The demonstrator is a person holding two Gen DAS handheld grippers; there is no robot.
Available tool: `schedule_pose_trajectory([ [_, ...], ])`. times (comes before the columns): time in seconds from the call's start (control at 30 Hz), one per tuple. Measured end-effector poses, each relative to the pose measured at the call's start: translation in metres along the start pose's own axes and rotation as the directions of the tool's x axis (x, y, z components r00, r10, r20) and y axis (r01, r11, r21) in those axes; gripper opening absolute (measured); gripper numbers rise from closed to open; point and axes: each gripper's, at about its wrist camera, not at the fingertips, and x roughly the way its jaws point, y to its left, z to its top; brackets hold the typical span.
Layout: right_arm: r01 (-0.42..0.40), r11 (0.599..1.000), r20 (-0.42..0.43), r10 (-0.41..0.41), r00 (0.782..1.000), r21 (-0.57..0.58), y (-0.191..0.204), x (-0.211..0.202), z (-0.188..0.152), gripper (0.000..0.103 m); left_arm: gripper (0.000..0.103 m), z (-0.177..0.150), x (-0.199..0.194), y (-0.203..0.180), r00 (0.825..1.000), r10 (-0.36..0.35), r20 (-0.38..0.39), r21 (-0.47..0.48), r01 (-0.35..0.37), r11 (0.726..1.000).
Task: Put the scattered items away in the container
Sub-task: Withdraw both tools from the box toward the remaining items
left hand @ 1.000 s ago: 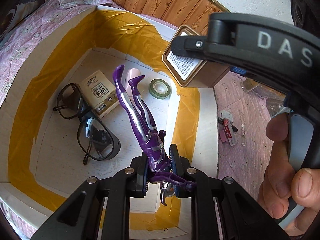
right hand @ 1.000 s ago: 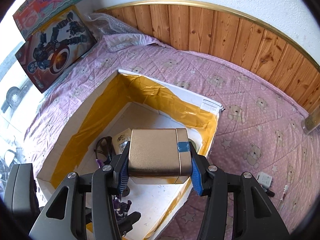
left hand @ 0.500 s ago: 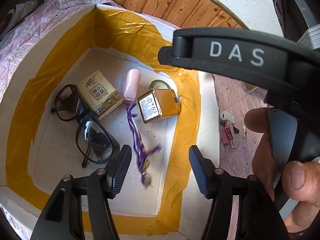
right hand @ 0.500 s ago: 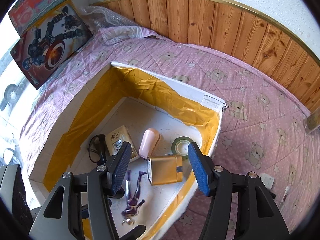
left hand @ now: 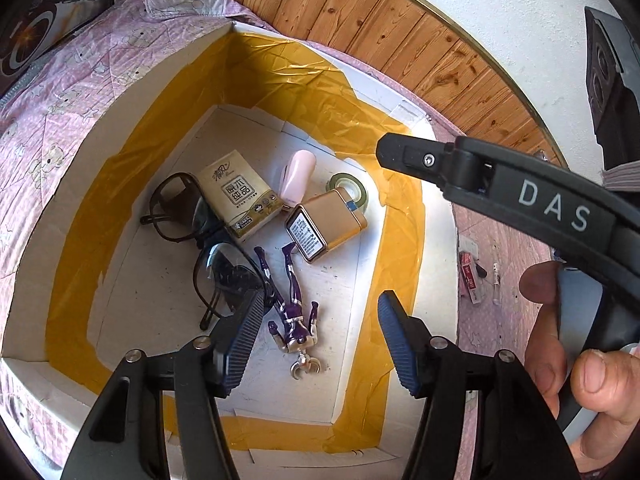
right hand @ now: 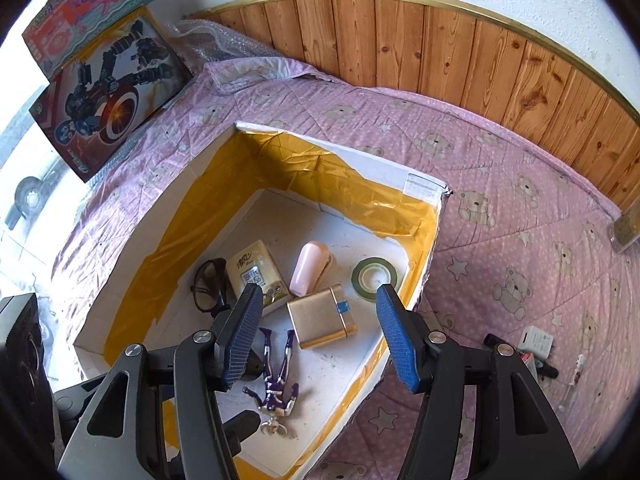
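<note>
A white box (left hand: pixel 404 108) (right hand: pixel 132 240) lined with yellow tape sits on a pink bedspread. On its floor lie a purple figure (left hand: pixel 291 304) (right hand: pixel 276 384), a gold tin (left hand: pixel 326 220) (right hand: pixel 322 316), a tissue pack (left hand: pixel 238 192) (right hand: pixel 256 268), a pink case (left hand: pixel 298 174) (right hand: pixel 310 268), a green tape roll (left hand: pixel 352 186) (right hand: pixel 374 274) and black glasses (left hand: pixel 180 208) (right hand: pixel 210 284). My left gripper (left hand: pixel 318 322) hangs open above the figure. My right gripper (right hand: pixel 318 320) hangs open above the tin. Neither holds anything.
Small loose items (left hand: pixel 474 276) (right hand: pixel 538 346) lie on the bedspread right of the box. Toy boxes (right hand: pixel 108 80) lean at the far left. A wood-panelled wall (right hand: pixel 440 44) runs behind. A hand (left hand: pixel 576 364) holds the right gripper's handle in the left wrist view.
Both grippers opened and dropped their loads: the purple figure fell from the left one, the gold tin from the right one, and both now lie on the box floor. Both grippers rose a little.
</note>
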Motion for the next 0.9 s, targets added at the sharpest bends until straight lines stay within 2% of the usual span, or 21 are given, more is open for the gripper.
schedule_pose_trajectory([
  [0.5,-0.040,0.999,0.068,0.038,0.997,0.027,0.005,-0.051,-0.032,0.062,0.061,-0.021,-0.026,-0.025,0.997,0.043,0.058,0.087,-0.048,0.995],
  [0.9,-0.071,0.992,0.138,0.057,0.989,0.102,-0.011,-0.091,-0.071,0.062,0.061,-0.042,-0.043,-0.052,0.993,0.060,0.103,0.160,-0.076,0.984],
])
